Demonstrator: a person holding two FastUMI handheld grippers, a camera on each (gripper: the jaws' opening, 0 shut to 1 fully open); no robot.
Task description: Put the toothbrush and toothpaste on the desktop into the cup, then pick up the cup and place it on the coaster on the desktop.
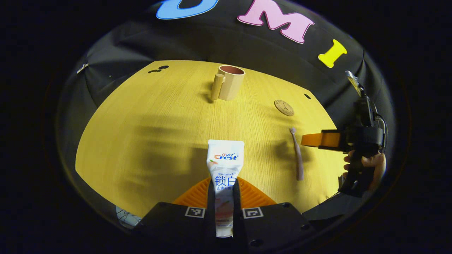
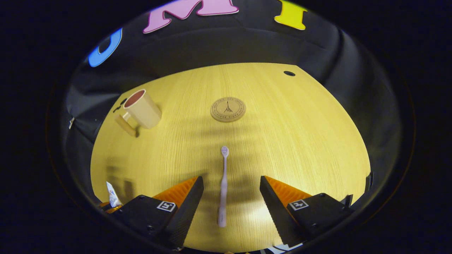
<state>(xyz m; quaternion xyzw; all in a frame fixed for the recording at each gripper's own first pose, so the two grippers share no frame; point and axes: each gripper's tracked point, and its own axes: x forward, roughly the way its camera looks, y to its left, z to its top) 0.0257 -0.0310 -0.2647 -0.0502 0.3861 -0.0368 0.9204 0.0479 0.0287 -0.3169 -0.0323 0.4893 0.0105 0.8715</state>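
Toothpaste tube (image 1: 225,169) clamped in left tool (image 1: 224,197), crimped end far. Right tool (image 2: 231,197) wide, straddling toothbrush (image 2: 223,187), bristles pointing far toward coaster (image 2: 228,109).

The worktop (image 2: 282,141) looks like pale wood laminate, its fine straight grain under a smooth, faintly sheeny finish that catches the light. The cup (image 1: 231,82) appears matt, like ceramic or dull plastic, with a smooth wall and a darker inside. The coaster (image 2: 228,109) looks like cork or wood, matt, with an engraved mark. The toothpaste (image 1: 225,169) is a glossy plastic tube, smooth and printed. The toothbrush (image 2: 223,190) is smooth plastic with a soft satin look. The booth wall is matt black cloth (image 1: 212,42), creased.
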